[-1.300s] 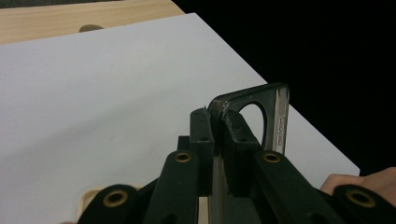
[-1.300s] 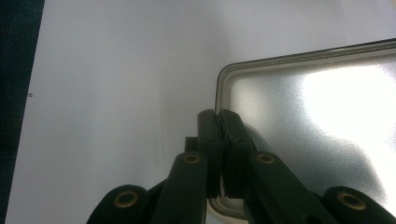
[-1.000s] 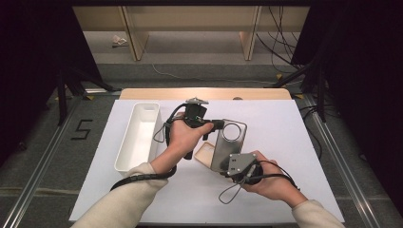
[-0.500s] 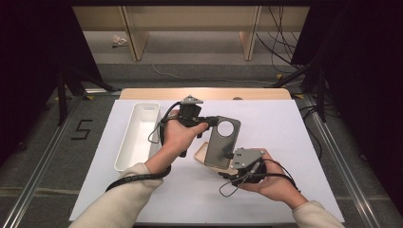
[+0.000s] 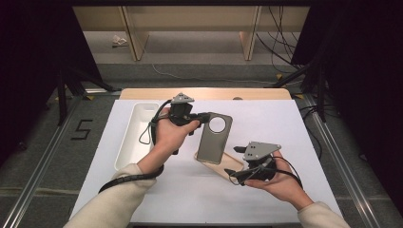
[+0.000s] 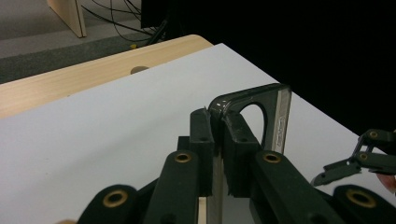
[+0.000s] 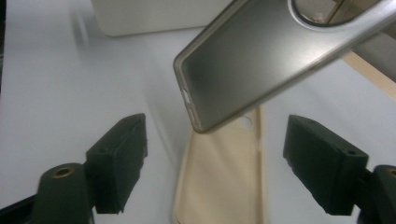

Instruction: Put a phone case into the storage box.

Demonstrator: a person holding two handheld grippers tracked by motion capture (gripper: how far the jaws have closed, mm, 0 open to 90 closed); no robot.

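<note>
A grey phone case (image 5: 215,138) with a round camera hole hangs tilted above the white mat, and my left gripper (image 5: 205,116) is shut on its top edge. In the left gripper view the jaws (image 6: 217,135) pinch the case's rim (image 6: 275,112). Under it a beige phone case (image 5: 228,164) lies flat on the mat. My right gripper (image 5: 236,161) sits just to the right of both cases. Its jaws have just been opening and now stand wide (image 7: 222,158). The grey case's lower corner (image 7: 261,60) hangs ahead of them untouched, with the beige case (image 7: 219,177) below.
A long white tray (image 5: 135,135) stands on the left part of the white mat (image 5: 285,123). A wooden board (image 5: 204,93) runs along the mat's far edge. Cables and wooden legs lie on the floor beyond the table.
My right gripper has let go of the grey case's lower end and opened. The left gripper has carried the case slightly up, so it now hangs from that gripper alone.
</note>
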